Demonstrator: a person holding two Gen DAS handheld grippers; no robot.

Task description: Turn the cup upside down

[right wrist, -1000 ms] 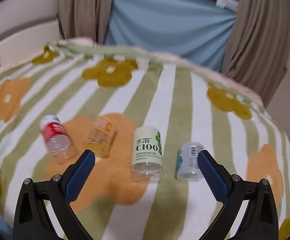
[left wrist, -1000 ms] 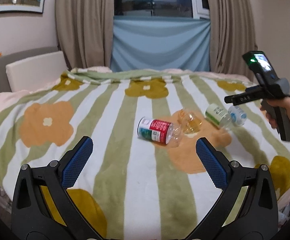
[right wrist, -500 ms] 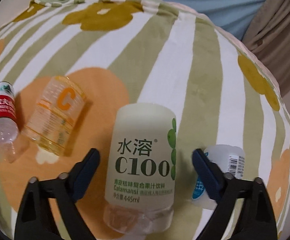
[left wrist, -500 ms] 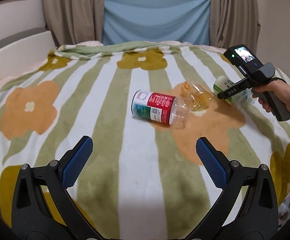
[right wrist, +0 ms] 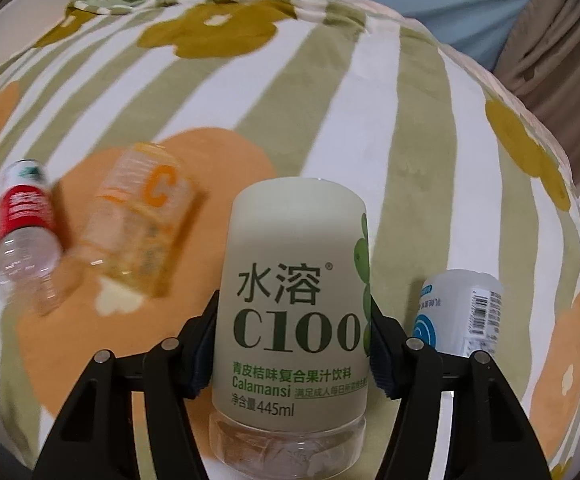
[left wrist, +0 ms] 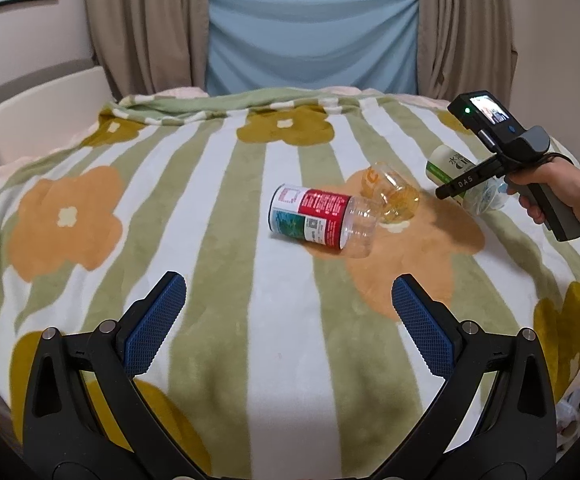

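Note:
Several label-wrapped plastic cups lie on their sides on a flower-striped blanket (left wrist: pixel 226 264). The pale green "C100" cup (right wrist: pixel 294 312) fills the right wrist view, its clear end toward the camera. My right gripper (right wrist: pixel 292 344) is shut on it, both fingers pressed to its sides. In the left wrist view that green cup (left wrist: pixel 444 164) shows at the right, partly hidden by the right gripper (left wrist: pixel 470 180) and a hand (left wrist: pixel 550 188). My left gripper (left wrist: pixel 287 280) hangs open above the blanket, short of a red-labelled cup (left wrist: pixel 314 220).
An orange cup (left wrist: pixel 390 196) lies touching the red one's clear end. A white cup with a blue label (right wrist: pixel 462 308) lies just right of the green cup. Curtains (left wrist: pixel 146 24) and a blue cloth (left wrist: pixel 310 40) stand behind the bed.
My right gripper has moved in around the green cup and shut on its sides. The left gripper has drifted a little nearer the red cup, still open.

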